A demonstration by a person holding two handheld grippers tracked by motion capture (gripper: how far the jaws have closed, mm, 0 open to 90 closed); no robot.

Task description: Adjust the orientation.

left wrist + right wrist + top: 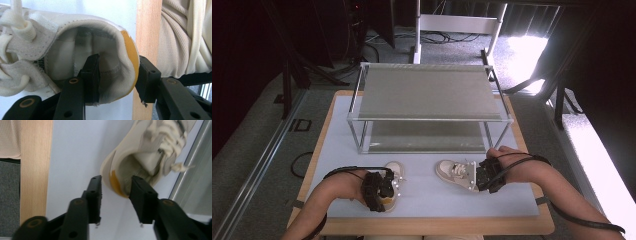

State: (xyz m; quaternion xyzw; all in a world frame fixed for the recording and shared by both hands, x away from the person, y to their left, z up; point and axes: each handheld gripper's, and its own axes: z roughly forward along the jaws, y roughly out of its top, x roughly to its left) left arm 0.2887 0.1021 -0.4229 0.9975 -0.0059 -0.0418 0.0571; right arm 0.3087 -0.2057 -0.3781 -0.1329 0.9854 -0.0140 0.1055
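Observation:
Two cream lace-up shoes with orange heel patches lie on the white mat. My left gripper (pixel 384 187) (pixel 117 60) is shut on the heel of the left shoe (pixel 396 170) (pixel 37 45), one jaw inside the collar and the other against the orange patch outside. My right gripper (pixel 479 176) (pixel 116 180) straddles the heel of the right shoe (pixel 451 171) (pixel 150 142). One of its jaws is inside the shoe's opening. The outer jaw stands a thin gap off the heel wall, so it is open.
A two-level metal-framed shelf rack (pixel 427 92) stands on the far half of the table, its front posts close behind the shoes. The wooden table edge (pixel 427 226) runs just in front of both hands, and a person's cream clothing (pixel 180 37) is beyond it.

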